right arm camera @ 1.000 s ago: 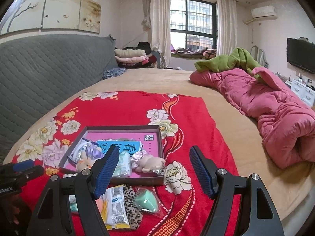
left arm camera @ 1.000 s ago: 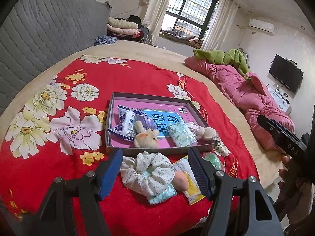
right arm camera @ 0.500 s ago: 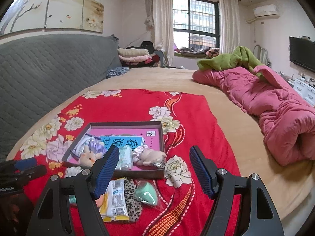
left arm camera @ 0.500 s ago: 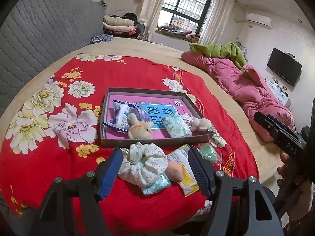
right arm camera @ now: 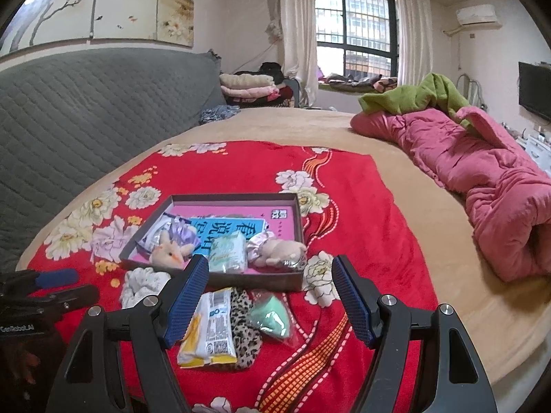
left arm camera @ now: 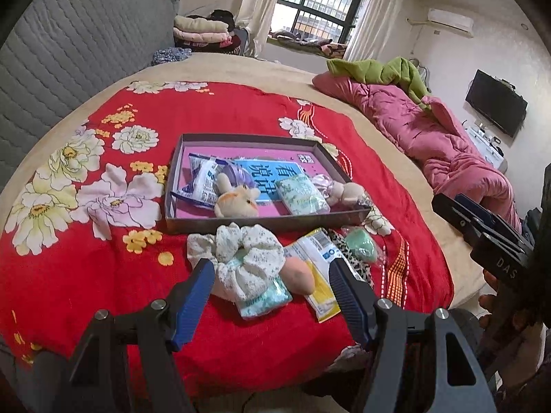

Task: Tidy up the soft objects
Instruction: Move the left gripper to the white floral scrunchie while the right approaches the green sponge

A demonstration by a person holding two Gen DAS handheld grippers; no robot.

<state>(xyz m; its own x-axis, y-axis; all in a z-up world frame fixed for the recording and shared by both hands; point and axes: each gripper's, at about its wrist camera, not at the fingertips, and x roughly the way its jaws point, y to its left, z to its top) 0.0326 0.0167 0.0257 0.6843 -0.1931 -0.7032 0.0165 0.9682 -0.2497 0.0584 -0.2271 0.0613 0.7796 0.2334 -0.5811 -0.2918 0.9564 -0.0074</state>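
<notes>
A shallow grey box [left arm camera: 255, 225] with a pink floor sits on a red flowered blanket [left arm camera: 213, 113] spread across a bed. It already holds several soft things: a small plush rabbit [left arm camera: 237, 200] near the front wall, a pale green tissue pack [left arm camera: 301, 194] to its right, a second small plush [left arm camera: 346, 192] at the right end, and a crinkly blue-and-white packet [left arm camera: 203, 180] on the left. They lie loosely, as if dropped in rather than arranged.

Just in front of the box, nearer the bed's edge, the unsorted things wait in a row: a white floral scrunchie [left arm camera: 248, 256] lying over another tissue pack [left arm camera: 263, 297], a yellow-and-white sachet [left arm camera: 316, 258], a leopard-print band [right arm camera: 242, 330] and a mint green sponge in clear wrap [right arm camera: 270, 316]. They appear grouped there for easy reach.

The left gripper [left arm camera: 270, 296] hangs over the scrunchie, fingers spread wide on either side and holding nothing, probably lined up for a pick. The right gripper [right arm camera: 270, 296] is likewise wide and empty, framing the sachet, band and sponge.

The left view shows the scrunchie pile clearly, including a peach-coloured soft piece [left arm camera: 298, 273] half tucked under it; the right view catches only the scrunchie's edge. The right view shows the leopard band and sponge plainly, and a painted panel [right arm camera: 103, 3] above the grey quilted headboard [right arm camera: 103, 103]. A pink quilt [right arm camera: 482, 186] lies bunched far right.
</notes>
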